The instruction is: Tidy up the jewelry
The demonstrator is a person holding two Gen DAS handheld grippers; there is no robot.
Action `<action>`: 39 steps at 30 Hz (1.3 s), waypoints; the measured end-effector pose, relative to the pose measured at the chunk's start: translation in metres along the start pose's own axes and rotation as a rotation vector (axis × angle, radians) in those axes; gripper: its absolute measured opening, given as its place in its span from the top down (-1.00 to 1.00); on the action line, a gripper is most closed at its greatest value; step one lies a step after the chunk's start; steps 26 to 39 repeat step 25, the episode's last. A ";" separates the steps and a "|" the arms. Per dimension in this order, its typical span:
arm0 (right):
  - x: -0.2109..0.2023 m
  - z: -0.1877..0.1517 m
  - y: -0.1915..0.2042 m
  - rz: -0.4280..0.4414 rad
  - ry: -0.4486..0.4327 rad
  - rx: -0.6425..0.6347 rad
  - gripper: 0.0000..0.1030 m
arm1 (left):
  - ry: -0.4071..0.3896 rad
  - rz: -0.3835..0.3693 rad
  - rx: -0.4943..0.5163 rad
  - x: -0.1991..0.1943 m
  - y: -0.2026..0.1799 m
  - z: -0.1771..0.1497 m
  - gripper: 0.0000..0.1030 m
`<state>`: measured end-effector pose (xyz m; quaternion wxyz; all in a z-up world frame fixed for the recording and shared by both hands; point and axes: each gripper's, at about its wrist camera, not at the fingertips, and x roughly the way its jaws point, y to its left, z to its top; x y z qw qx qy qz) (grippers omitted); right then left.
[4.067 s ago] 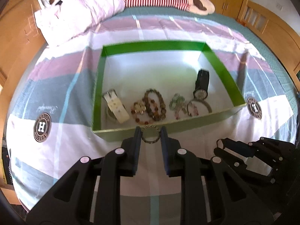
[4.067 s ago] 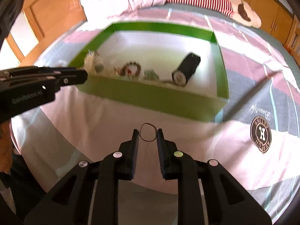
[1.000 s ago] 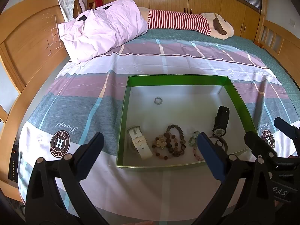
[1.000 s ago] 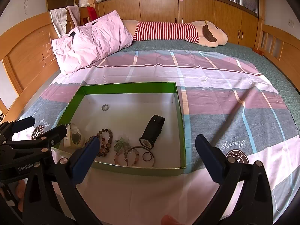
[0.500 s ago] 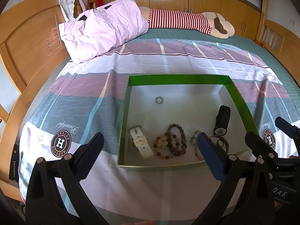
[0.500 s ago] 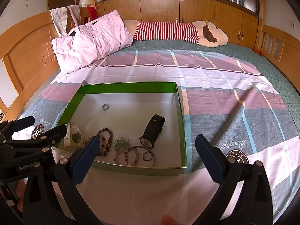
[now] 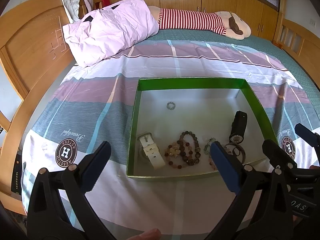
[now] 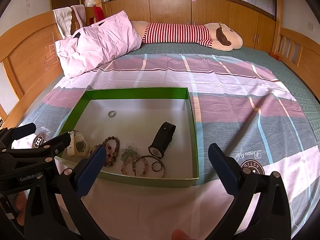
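A green box (image 7: 192, 83) (image 8: 138, 91) with a white floor lies on the bed. Inside it are a white watch (image 7: 151, 153) (image 8: 77, 145), brown bead bracelets (image 7: 187, 150) (image 8: 112, 148), a pale green and pink bead bracelet (image 8: 130, 154), a metal bangle with a dark ring inside it (image 7: 236, 152) (image 8: 156, 165), a black watch (image 7: 238, 126) (image 8: 163, 139) and a small sparkly ring (image 7: 171, 106) (image 8: 112, 113). My left gripper (image 7: 160, 164) is open, pulled back before the box. My right gripper (image 8: 156, 167) is open too, with nothing in it.
The box rests on a plaid sheet (image 8: 230, 104) printed with round H logos. A pink pillow (image 7: 108, 32) and a striped plush toy (image 8: 180, 34) lie at the far side. Wooden bed frame (image 7: 30, 46) on the left, cabinets behind. The right gripper's body (image 7: 290, 166) shows at right.
Since 4.1 s ago both grippers let go of their rings, opened wide and drew back from the box; the sparkly ring and dark ring now lie inside. Almost no motion over the last second.
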<state>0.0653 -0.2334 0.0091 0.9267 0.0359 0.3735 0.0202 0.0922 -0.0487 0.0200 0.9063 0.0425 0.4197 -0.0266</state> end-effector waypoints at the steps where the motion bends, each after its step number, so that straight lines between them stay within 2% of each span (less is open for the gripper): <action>1: 0.001 0.000 0.000 0.000 0.000 -0.001 -0.97 | 0.000 0.002 0.001 0.000 0.000 0.000 -0.96; 22: 0.004 0.000 -0.001 0.001 0.011 -0.012 -0.97 | 0.024 0.006 -0.003 0.005 -0.002 -0.002 -0.96; 39: 0.001 0.000 -0.003 -0.001 -0.003 -0.019 -0.97 | 0.010 -0.005 -0.002 0.001 0.000 -0.005 -0.96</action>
